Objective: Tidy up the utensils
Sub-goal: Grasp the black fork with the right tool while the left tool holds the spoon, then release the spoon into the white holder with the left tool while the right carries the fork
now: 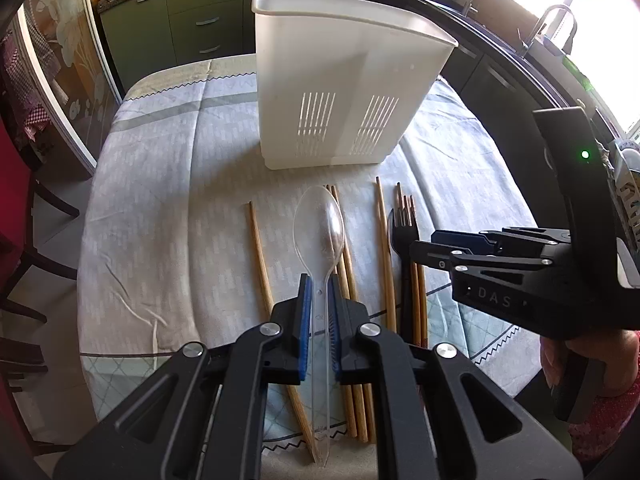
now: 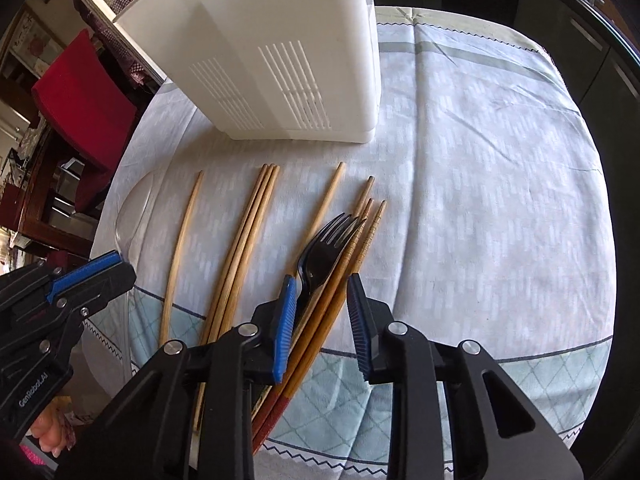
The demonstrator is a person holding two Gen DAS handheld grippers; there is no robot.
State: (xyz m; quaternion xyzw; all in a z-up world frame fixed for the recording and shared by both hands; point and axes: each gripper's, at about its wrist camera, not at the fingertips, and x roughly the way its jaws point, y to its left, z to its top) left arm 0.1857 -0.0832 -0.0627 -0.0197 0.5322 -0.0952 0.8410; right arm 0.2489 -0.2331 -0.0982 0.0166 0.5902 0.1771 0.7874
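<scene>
My left gripper (image 1: 320,284) is shut on the handle of a clear plastic spoon (image 1: 320,228) and holds it above the cloth, bowl pointing toward the white utensil holder (image 1: 344,88). The holder also shows in the right wrist view (image 2: 280,60). Several wooden chopsticks (image 2: 240,232) and a black plastic fork (image 2: 320,256) lie in a row in front of the holder. My right gripper (image 2: 322,284) is open, its jaws low on either side of the fork and the chopsticks beside it. The right gripper shows in the left wrist view (image 1: 424,248) over the fork (image 1: 404,228).
A light patterned tablecloth (image 2: 480,200) covers the round table. A red chair (image 2: 80,92) stands at the table's far left. Dark kitchen cabinets (image 1: 192,20) and a counter with a sink tap (image 1: 556,24) lie beyond the table.
</scene>
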